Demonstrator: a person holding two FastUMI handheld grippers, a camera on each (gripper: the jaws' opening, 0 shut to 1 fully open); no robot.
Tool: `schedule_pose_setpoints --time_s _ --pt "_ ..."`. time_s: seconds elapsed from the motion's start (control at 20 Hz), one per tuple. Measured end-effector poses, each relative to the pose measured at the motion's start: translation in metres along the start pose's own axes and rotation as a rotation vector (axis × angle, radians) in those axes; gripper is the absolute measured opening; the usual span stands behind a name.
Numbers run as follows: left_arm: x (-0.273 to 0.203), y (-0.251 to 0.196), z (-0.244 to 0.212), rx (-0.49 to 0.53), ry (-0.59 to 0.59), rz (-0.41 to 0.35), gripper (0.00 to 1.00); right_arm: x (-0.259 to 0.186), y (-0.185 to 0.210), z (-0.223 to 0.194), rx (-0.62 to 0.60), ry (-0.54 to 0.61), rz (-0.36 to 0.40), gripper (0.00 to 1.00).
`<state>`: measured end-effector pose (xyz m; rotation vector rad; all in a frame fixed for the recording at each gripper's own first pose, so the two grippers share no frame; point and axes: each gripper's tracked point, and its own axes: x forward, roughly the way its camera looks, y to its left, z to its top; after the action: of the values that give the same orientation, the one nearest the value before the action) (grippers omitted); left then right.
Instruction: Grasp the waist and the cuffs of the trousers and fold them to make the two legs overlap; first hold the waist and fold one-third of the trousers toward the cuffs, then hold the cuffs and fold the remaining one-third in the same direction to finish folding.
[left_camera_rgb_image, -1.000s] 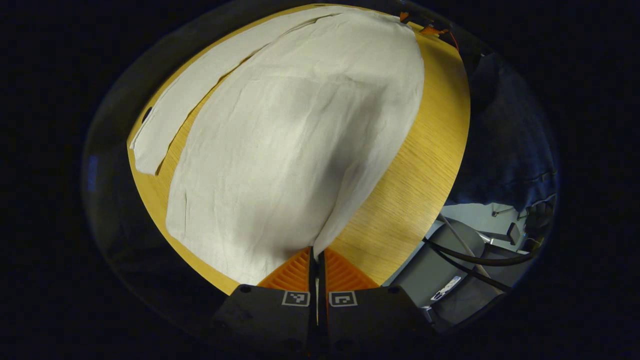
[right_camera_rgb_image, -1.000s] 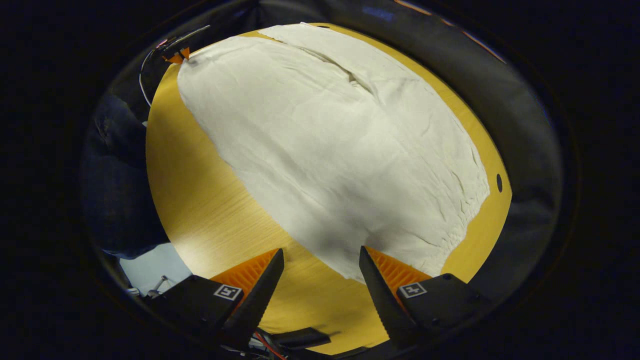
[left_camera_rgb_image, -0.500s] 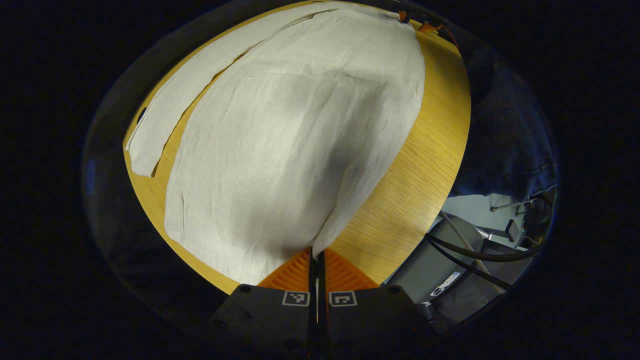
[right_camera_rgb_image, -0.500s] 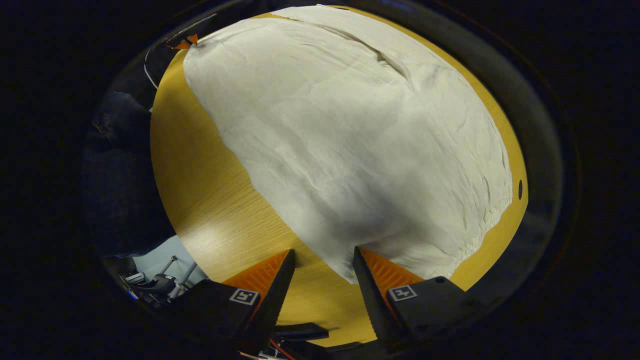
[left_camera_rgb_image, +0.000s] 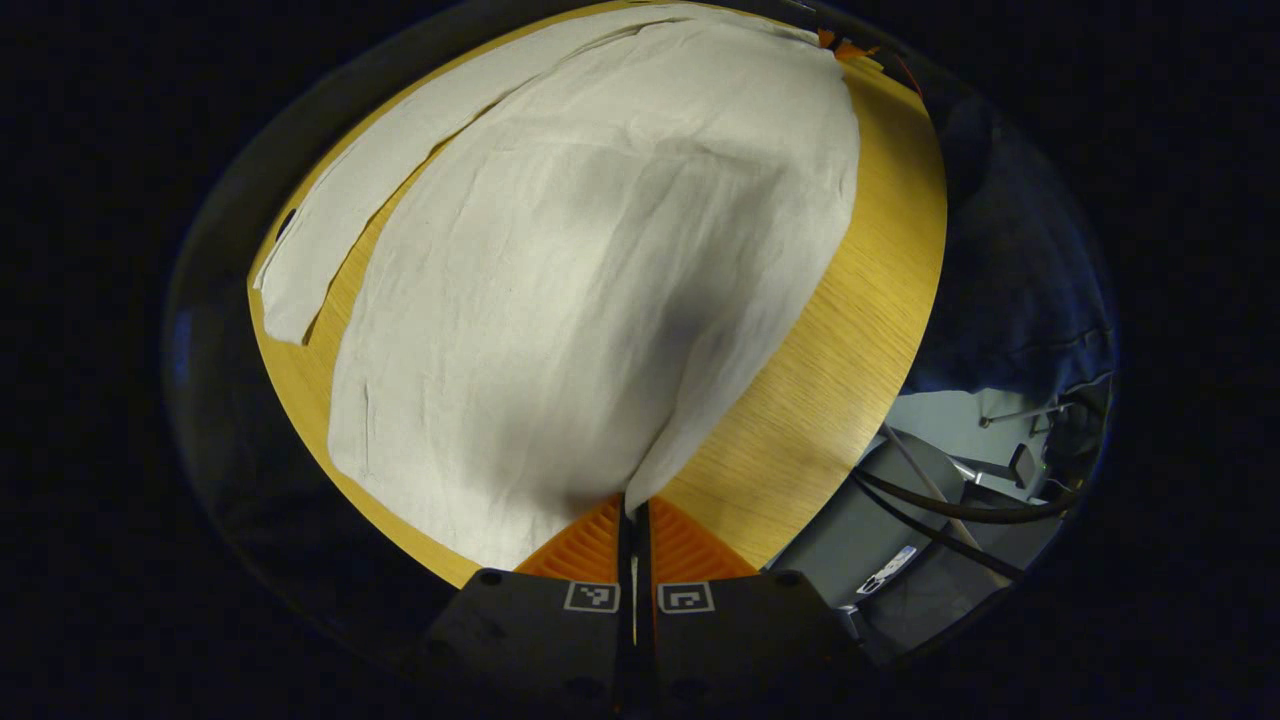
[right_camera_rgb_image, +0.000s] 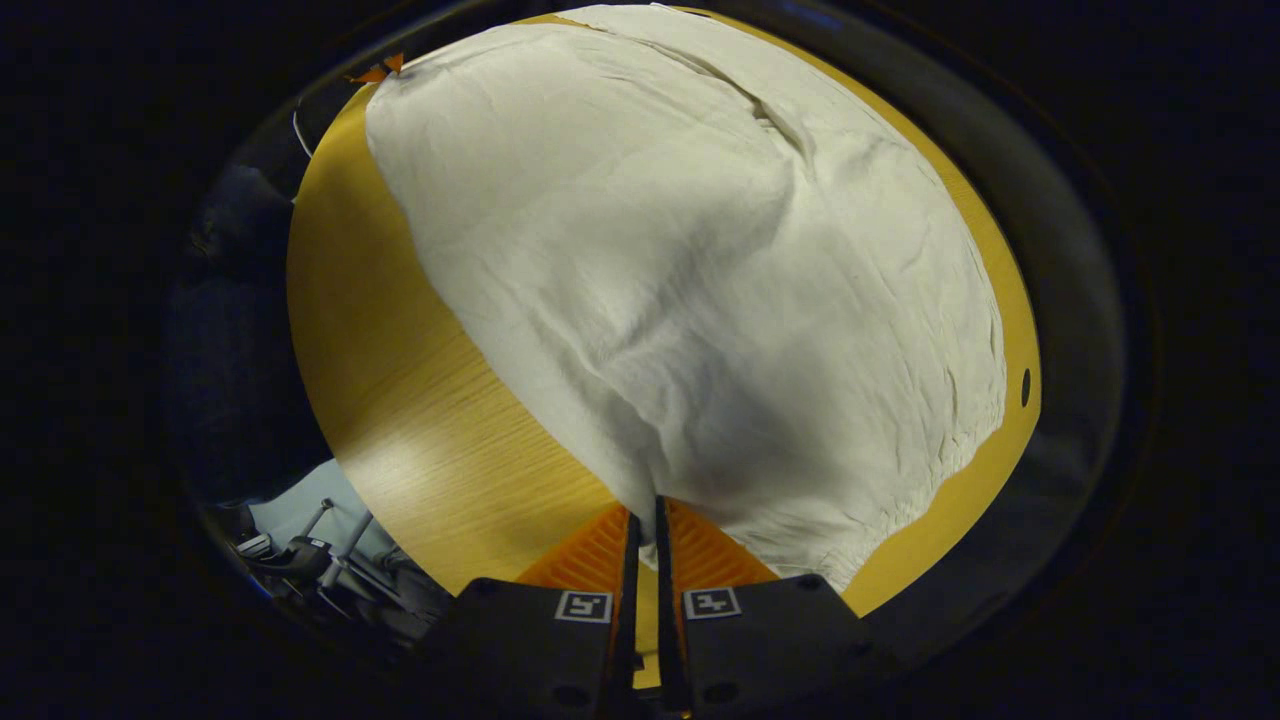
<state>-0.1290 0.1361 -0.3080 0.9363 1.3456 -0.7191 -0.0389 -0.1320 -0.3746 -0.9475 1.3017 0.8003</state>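
Left gripper view: left gripper (left_camera_rgb_image: 633, 510) clamps trousers (left_camera_rgb_image: 590, 260) corner; right gripper (right_camera_rgb_image: 645, 515) pinches trousers edge; no readable writing.

My feed is dim overall, with light falling from above onto the pale trousers (left_camera_rgb_image: 560, 300), the brightest thing I see. A soft grey shadow darkens the cloth just ahead of the left hand-held gripper (left_camera_rgb_image: 633, 510), and another lies ahead of the right hand-held gripper (right_camera_rgb_image: 645, 515). A glossy sheen sits on the counter (right_camera_rgb_image: 400, 470) in the right gripper view. The fisheye bows the counter's edges strongly. Focus looks sharp centrally, murky toward the rim.
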Motion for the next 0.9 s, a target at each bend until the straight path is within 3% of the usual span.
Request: schedule_pose_setpoints --time_s 0.1,0.15,0.3,0.55,0.9 --pt "0.000 0.000 0.000 -0.002 0.001 0.006 0.00 0.000 -0.002 -0.001 0.016 0.006 -0.010 0.14" --pt "0.001 0.000 0.000 0.000 -0.005 0.012 0.00 0.000 -0.002 -0.001 0.026 -0.003 -0.021 0.05" --pt "0.000 -0.001 0.000 -0.010 -0.026 0.028 0.00 -0.002 -0.005 0.000 0.069 -0.018 -0.073 0.03" --pt "-0.008 0.013 0.000 -0.085 -0.102 0.111 0.00 -0.014 -0.008 0.004 0.297 -0.094 -0.203 0.03" --pt "-0.060 0.073 0.032 -0.345 -0.340 0.318 0.00 -0.052 -0.030 0.022 0.617 -0.248 -0.415 0.02"
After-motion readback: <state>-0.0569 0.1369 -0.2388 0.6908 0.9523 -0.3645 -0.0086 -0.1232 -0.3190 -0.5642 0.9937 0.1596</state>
